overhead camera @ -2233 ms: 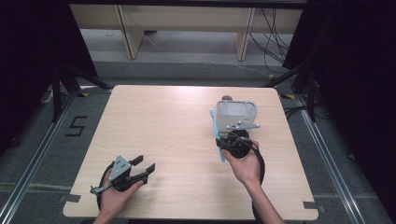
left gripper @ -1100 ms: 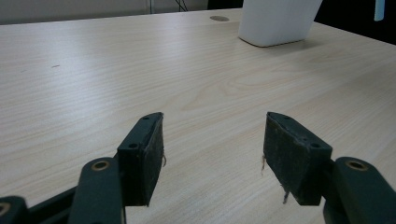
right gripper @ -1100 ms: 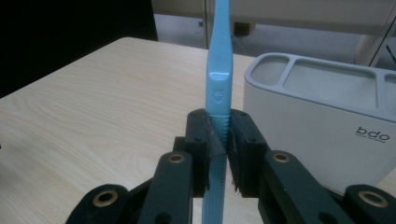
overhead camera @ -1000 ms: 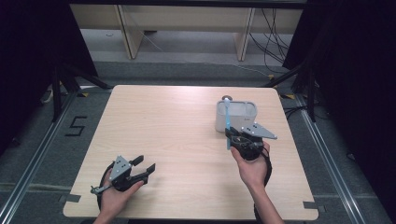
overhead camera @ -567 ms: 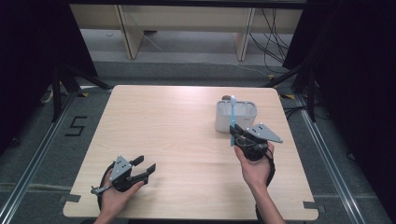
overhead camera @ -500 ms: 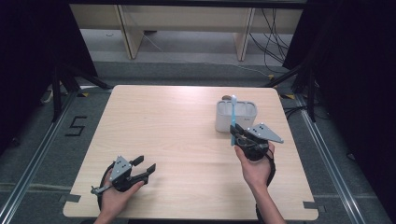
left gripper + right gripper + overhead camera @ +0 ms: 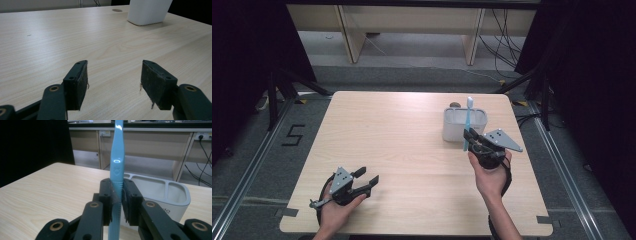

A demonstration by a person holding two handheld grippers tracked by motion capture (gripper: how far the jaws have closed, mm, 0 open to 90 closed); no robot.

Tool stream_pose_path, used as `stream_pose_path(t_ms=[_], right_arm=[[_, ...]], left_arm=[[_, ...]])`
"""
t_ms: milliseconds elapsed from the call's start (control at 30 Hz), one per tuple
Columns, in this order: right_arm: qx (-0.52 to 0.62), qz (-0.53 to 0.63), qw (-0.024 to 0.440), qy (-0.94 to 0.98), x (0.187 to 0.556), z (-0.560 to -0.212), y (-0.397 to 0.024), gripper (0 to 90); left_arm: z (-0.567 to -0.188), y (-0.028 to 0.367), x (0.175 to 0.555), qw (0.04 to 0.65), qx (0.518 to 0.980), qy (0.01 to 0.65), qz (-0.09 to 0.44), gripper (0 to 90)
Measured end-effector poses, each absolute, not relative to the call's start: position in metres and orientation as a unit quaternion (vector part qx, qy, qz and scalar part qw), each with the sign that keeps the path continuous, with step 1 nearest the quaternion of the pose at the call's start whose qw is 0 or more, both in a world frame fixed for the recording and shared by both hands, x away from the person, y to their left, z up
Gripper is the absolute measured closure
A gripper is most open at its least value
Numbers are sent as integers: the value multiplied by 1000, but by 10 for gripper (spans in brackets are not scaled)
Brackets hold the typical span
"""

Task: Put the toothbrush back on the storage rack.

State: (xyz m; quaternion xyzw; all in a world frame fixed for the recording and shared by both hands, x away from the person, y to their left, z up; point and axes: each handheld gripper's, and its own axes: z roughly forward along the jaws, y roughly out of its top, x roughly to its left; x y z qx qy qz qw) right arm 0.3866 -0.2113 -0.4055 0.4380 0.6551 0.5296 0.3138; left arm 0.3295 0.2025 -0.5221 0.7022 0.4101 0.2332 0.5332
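Right gripper (image 7: 116,202): jaws clamped on the handle of a light blue toothbrush (image 7: 117,162), held upright, bristle end up, just in front of the white holder (image 7: 464,125) at the far right of the surface (image 7: 402,150). Brush is picked up but not yet in a compartment; lowering it in remains, by my judgement. Left gripper (image 7: 113,82): jaws wide apart, nothing between them, resting near the front left edge. Small crest embossed on the handle; dark lettering on the holder wall, too partial to read.
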Motion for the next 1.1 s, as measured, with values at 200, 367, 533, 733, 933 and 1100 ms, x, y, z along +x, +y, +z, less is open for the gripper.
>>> stream_pose_path(t_ms=[200, 367, 533, 733, 933, 1100], right_arm=[[443, 536, 318, 645, 390, -400, -215, 793], [445, 539, 324, 637, 393, -395, -220, 793], [446, 541, 335, 629, 397, -392, -224, 793], [454, 539, 336, 625, 401, -389, -229, 792], [454, 542, 345, 617, 407, -385, -232, 793], [453, 541, 348, 617, 412, -383, -234, 793]], left_arm=[[-522, 203, 330, 534, 701, 411, 233, 379], [-522, 203, 330, 534, 701, 411, 233, 379], [-522, 203, 330, 535, 700, 411, 233, 379], [-522, 203, 330, 535, 700, 412, 233, 379], [-523, 203, 330, 541, 697, 410, 231, 379], [-523, 203, 330, 542, 696, 411, 230, 378]])
